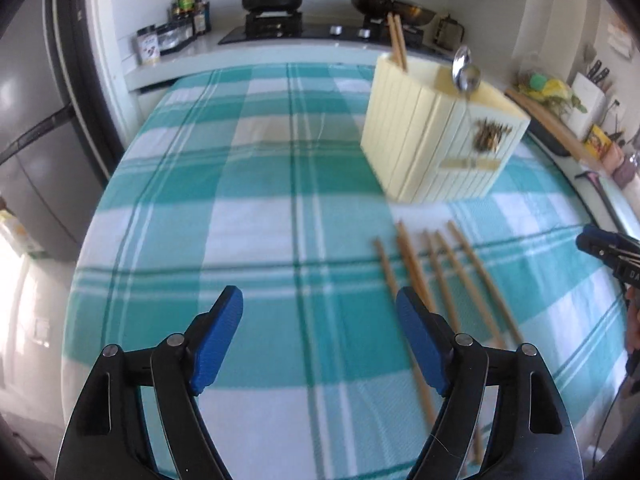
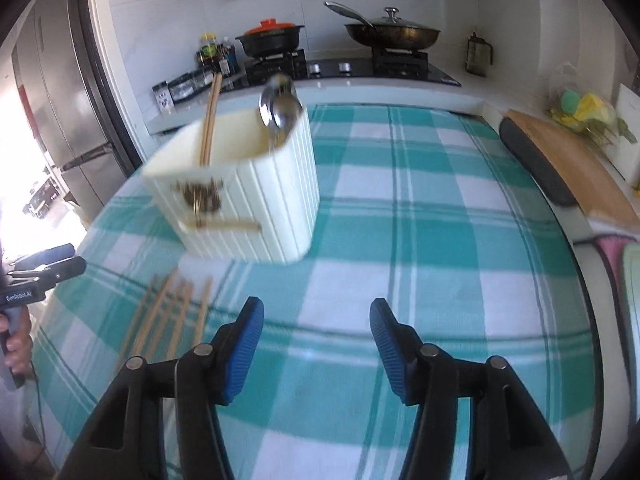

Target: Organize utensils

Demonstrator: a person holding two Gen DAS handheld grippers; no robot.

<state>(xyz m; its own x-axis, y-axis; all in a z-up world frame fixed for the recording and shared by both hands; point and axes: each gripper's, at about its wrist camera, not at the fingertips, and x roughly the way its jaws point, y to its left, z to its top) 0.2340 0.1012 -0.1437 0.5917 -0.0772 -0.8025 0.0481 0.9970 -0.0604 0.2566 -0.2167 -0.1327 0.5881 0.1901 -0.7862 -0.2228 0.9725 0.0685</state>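
The chopsticks [image 1: 444, 280] lie loose on the checked cloth [image 1: 240, 208] just in front of the cream holder [image 1: 436, 140], which already has two sticks and spoons [image 1: 464, 70] standing in it. They look light, stiff and thin, likely to roll or slip, so I'd pinch one near its middle. The left gripper [image 1: 320, 340] tilts steeply down beside them, jaws spread, nothing between. The right gripper [image 2: 316, 344] slants down over bare cloth, jaws apart and empty too.
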